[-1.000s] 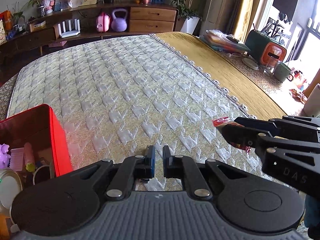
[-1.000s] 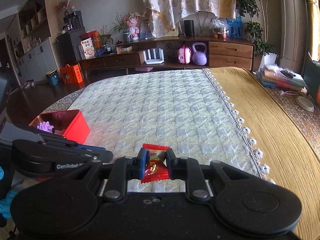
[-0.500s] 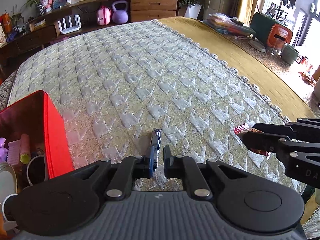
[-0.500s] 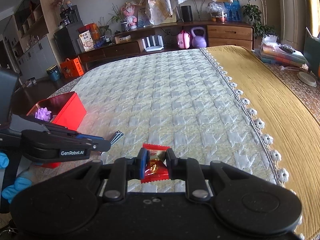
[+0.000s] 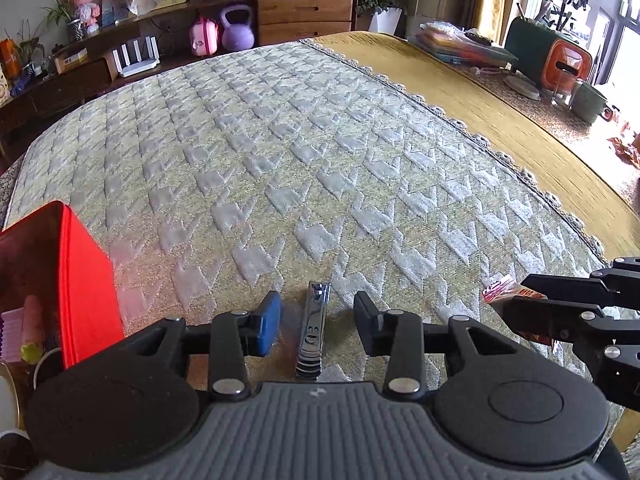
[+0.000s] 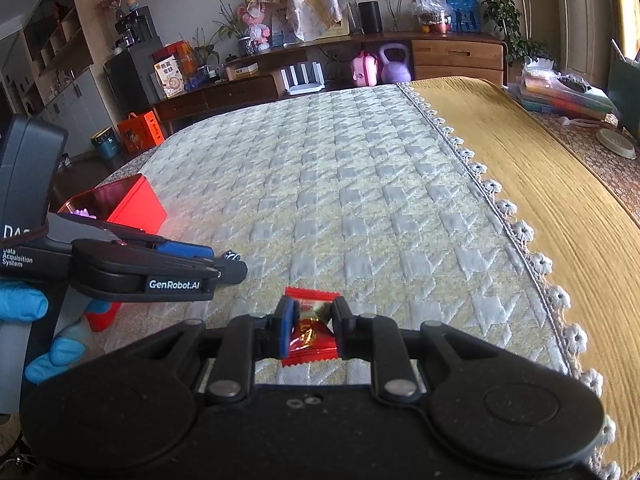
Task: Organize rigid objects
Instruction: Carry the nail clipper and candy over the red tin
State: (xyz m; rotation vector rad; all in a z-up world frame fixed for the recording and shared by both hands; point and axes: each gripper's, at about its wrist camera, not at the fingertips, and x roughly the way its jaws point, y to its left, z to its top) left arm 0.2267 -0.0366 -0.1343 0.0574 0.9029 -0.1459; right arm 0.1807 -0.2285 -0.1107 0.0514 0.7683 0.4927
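A metal nail clipper (image 5: 313, 333) lies flat on the quilted cloth between the spread fingers of my left gripper (image 5: 318, 322), which is open and not touching it. Its tip shows in the right wrist view (image 6: 231, 256) past the left gripper (image 6: 224, 266). My right gripper (image 6: 312, 326) is shut on a red candy packet (image 6: 309, 334) and holds it just over the cloth. The right gripper also shows in the left wrist view (image 5: 516, 306) at the right with the candy packet (image 5: 500, 292). A red box (image 5: 80, 280) with small items stands at the left.
The red box also shows in the right wrist view (image 6: 128, 206). The quilted cloth (image 5: 300, 152) covers a mustard tablecloth (image 5: 500, 120) with a lace edge. Books, a glass and a mug stand at the far right. A sideboard with a purple kettlebell (image 5: 237, 28) stands behind.
My left gripper has opened and let go of the nail clipper, which now lies on the cloth. The right gripper still holds the candy and has sunk slightly lower.
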